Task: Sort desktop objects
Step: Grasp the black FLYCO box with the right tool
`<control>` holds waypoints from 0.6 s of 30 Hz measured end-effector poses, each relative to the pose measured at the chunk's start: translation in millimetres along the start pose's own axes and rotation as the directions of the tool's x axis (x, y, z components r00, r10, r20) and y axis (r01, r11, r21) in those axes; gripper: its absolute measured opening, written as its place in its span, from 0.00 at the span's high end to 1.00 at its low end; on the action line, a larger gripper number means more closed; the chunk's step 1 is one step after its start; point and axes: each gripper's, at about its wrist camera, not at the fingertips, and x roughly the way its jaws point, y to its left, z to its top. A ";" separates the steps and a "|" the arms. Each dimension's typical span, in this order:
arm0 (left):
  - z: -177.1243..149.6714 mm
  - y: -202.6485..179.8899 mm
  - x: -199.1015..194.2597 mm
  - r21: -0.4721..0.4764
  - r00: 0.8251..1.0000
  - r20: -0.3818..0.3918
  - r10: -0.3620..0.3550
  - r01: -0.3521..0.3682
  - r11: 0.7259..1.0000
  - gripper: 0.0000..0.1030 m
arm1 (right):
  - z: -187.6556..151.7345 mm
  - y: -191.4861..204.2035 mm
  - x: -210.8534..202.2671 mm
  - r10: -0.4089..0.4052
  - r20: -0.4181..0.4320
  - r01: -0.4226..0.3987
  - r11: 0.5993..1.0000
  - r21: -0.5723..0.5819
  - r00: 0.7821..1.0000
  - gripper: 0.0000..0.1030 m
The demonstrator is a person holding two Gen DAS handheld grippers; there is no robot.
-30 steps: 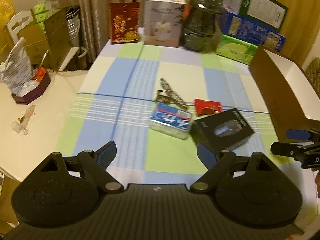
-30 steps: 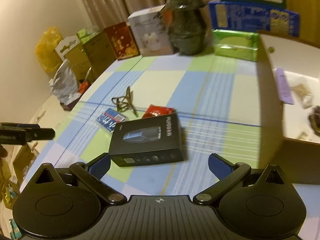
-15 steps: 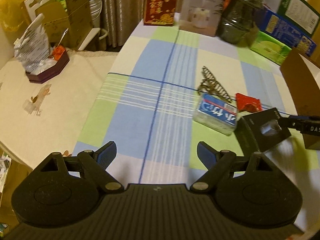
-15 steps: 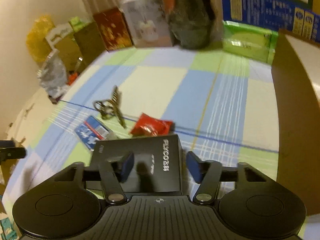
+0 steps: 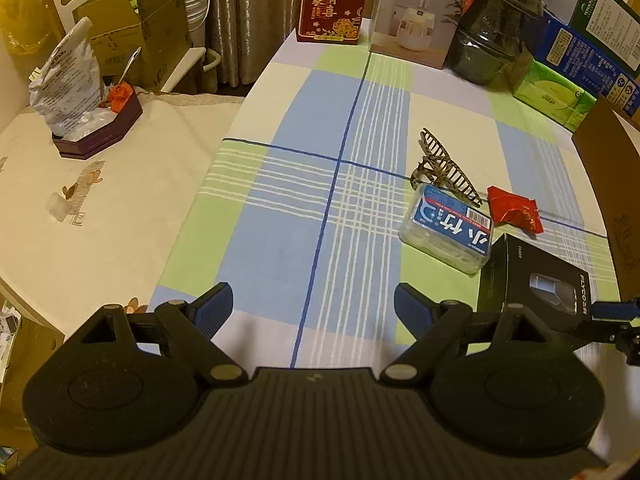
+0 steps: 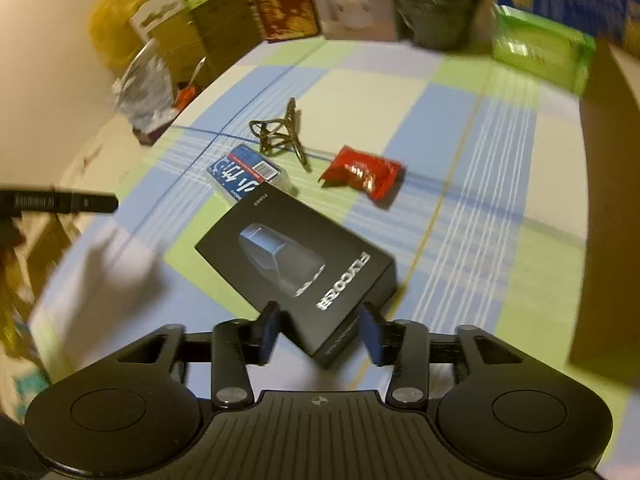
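Observation:
A black FLYCO box (image 6: 288,252) lies askew on the checked tablecloth, its near corner between the fingers of my right gripper (image 6: 320,324). The jaws are opening, and both pads still touch the box's sides. Beyond it lie a red snack packet (image 6: 362,172), a clear case with a blue label (image 6: 244,170) and a bronze hair claw (image 6: 282,134). My left gripper (image 5: 314,300) hovers open over bare cloth, left of the clear case (image 5: 450,228) and the black box (image 5: 536,284). The right gripper's tip (image 5: 612,312) shows at that view's right edge.
A tall brown cardboard box (image 6: 604,200) stands at the right. Cartons, a dark wrapped jar (image 5: 496,28) and a green tissue pack (image 5: 548,92) line the table's far edge. A lower cream-covered table (image 5: 100,208) with a bag in a purple tray sits to the left.
My right gripper came down onto the black box and narrowed around its near corner; the box turned askew. The left gripper swung left, leaving the objects off to its right.

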 end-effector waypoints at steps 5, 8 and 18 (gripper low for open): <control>-2.9 0.8 -0.8 -0.002 1.000 -0.004 0.005 -0.005 1.000 0.18 | 20.4 -14.7 8.6 0.009 0.066 -0.010 1.000 0.021 0.998 0.36; -7.0 4.2 -2.0 -0.007 1.000 -0.008 0.010 -0.010 1.000 0.18 | 27.0 -17.7 19.1 0.074 0.080 -0.076 0.997 0.018 0.994 0.36; -21.3 18.0 -8.0 -0.045 0.999 -0.018 0.036 -0.037 0.998 0.17 | -3.8 17.2 19.5 0.168 -0.049 -0.173 0.978 -0.117 0.985 0.36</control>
